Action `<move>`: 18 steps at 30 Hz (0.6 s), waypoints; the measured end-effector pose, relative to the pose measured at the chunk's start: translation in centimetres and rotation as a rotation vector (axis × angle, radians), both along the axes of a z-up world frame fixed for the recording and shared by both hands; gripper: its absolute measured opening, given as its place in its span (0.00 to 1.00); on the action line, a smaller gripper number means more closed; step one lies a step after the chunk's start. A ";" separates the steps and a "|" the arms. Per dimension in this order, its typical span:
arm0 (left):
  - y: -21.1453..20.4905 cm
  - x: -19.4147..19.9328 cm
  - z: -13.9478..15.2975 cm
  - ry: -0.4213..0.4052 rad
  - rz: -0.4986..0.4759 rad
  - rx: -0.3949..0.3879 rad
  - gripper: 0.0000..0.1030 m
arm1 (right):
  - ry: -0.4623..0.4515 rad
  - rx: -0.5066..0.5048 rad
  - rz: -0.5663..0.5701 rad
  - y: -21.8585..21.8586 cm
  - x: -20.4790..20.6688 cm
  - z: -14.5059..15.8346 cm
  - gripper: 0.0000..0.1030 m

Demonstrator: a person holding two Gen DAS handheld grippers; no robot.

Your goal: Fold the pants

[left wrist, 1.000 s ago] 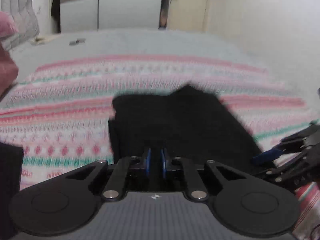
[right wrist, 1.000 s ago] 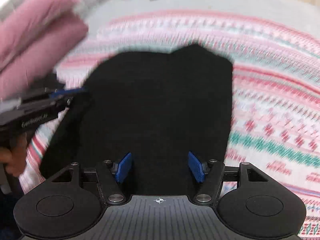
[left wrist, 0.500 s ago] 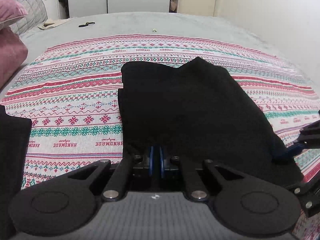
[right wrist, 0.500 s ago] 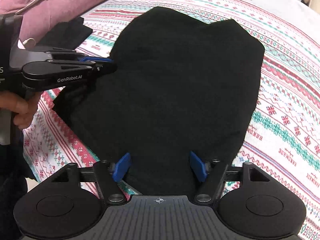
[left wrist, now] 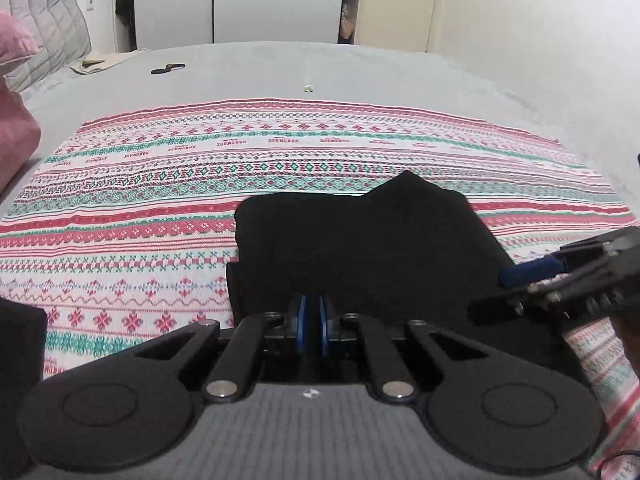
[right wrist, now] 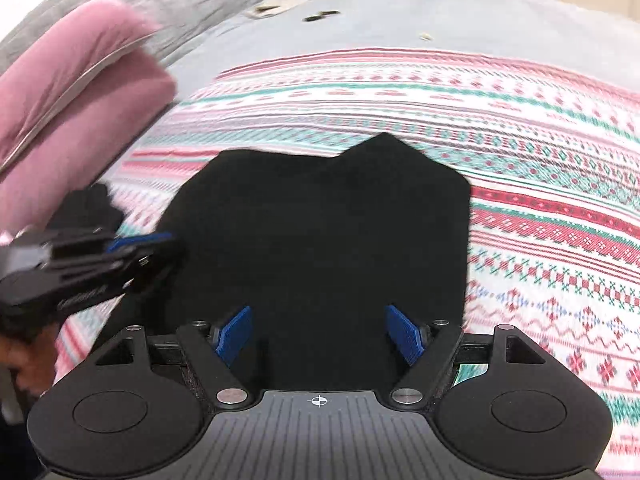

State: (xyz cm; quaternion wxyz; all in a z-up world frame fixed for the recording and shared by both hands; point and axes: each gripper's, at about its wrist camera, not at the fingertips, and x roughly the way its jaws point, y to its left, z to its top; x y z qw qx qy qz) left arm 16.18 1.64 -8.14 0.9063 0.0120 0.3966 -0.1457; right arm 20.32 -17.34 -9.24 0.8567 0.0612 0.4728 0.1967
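On patterned blanket (left wrist: 168, 216), black pants (left wrist: 360, 248) folded; left hand-held gripper (left wrist: 311, 322) pinching pants hem, right hand-held gripper (right wrist: 318, 334) spread

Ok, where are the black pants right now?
The black pants lie folded on the patterned blanket, straight ahead in both wrist views, between the two grippers.

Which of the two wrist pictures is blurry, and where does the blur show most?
Right wrist view: motion-smeared, worst on the pink pillow and the left gripper; the black folded pants show no detail. Left wrist view: sharp, the striped patterned blanket crisp, edges bent by the fisheye.
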 end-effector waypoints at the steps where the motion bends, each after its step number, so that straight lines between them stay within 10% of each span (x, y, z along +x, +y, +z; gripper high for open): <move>1: 0.1 0.2 -0.1 0.002 0.002 -0.001 0.29 | 0.000 -0.003 -0.018 -0.3 0.6 -0.6 0.74; 15: 1.1 0.0 0.1 0.026 0.008 -0.052 0.31 | -0.058 0.019 -0.255 -2.7 1.7 -1.1 0.73; 18: 2.2 0.0 0.6 0.024 0.035 -0.074 0.66 | -0.055 0.013 -0.265 -3.6 1.0 0.2 0.73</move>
